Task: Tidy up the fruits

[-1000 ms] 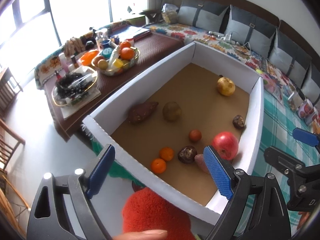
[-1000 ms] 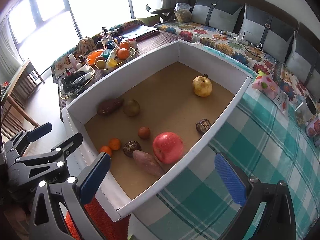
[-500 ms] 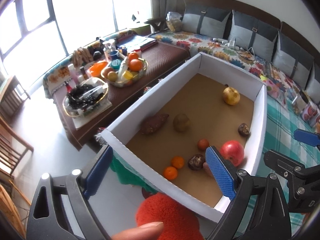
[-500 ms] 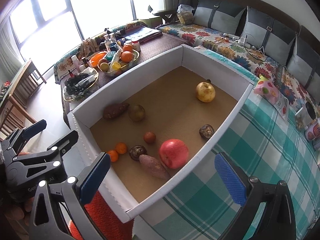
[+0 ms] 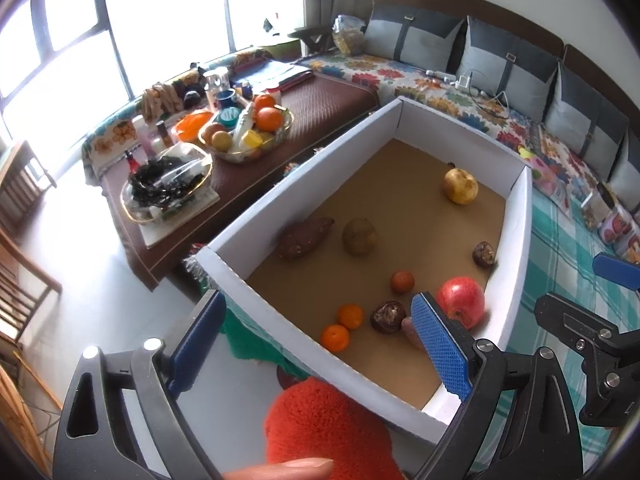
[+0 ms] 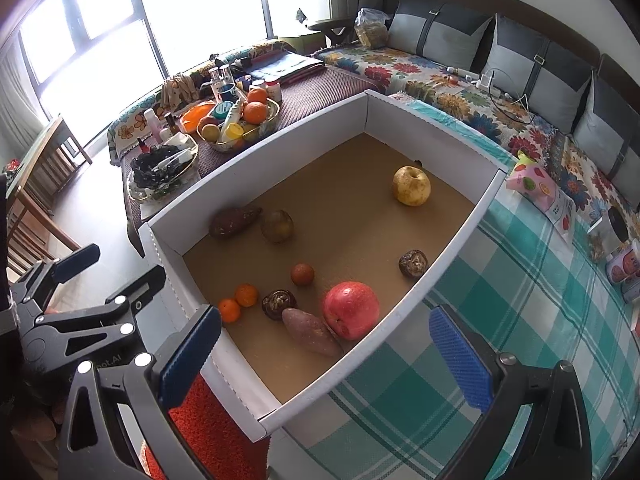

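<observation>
A white-walled box (image 6: 452,236) with a brown floor holds loose produce: a red apple (image 6: 351,315), a yellow apple (image 6: 411,185), two small oranges (image 6: 238,302), a reddish round fruit (image 6: 302,273), two sweet potatoes (image 6: 312,331) (image 6: 232,222), a brownish pear (image 6: 277,226) and two dark wrinkled fruits (image 6: 413,263). The same box (image 5: 300,200) and red apple (image 5: 460,300) show in the left wrist view. My left gripper (image 5: 320,348) hangs open over the box's near corner. My right gripper (image 6: 326,356) is open above the box's near wall. Neither holds anything.
A low brown table (image 5: 332,96) to the left carries a fruit bowl (image 5: 248,132) and a glass dish (image 5: 168,184). The box sits on a teal checked cloth (image 6: 500,320). A sofa with grey cushions (image 6: 440,40) runs behind. Orange-red fabric (image 5: 324,428) lies below the left gripper.
Both grippers have drawn back and risen a little, so the box looks slightly farther away. Nothing in the box has moved and both stay open.
</observation>
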The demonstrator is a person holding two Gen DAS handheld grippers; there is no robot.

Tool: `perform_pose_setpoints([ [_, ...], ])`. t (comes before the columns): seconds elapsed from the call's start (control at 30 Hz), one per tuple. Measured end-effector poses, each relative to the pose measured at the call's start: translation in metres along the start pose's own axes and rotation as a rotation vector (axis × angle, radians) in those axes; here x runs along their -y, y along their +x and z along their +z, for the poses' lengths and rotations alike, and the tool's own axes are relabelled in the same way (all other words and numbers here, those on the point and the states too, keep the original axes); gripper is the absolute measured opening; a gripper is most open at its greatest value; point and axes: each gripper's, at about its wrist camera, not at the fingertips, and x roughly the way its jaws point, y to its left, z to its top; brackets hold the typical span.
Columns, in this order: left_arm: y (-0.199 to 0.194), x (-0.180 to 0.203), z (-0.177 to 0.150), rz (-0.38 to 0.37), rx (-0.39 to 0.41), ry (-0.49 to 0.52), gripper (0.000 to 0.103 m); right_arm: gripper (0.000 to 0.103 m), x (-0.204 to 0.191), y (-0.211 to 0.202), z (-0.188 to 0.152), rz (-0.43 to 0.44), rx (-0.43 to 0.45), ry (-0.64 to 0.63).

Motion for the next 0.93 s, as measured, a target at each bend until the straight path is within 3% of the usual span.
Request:
perform_pose_setpoints([
  [0.93,0.0039,0.0038,-0.0025,-0.004,0.004,0.003,0.095,0.103,0.0016,0.0034,-0.0008,-0.008,0.001,0.005],
])
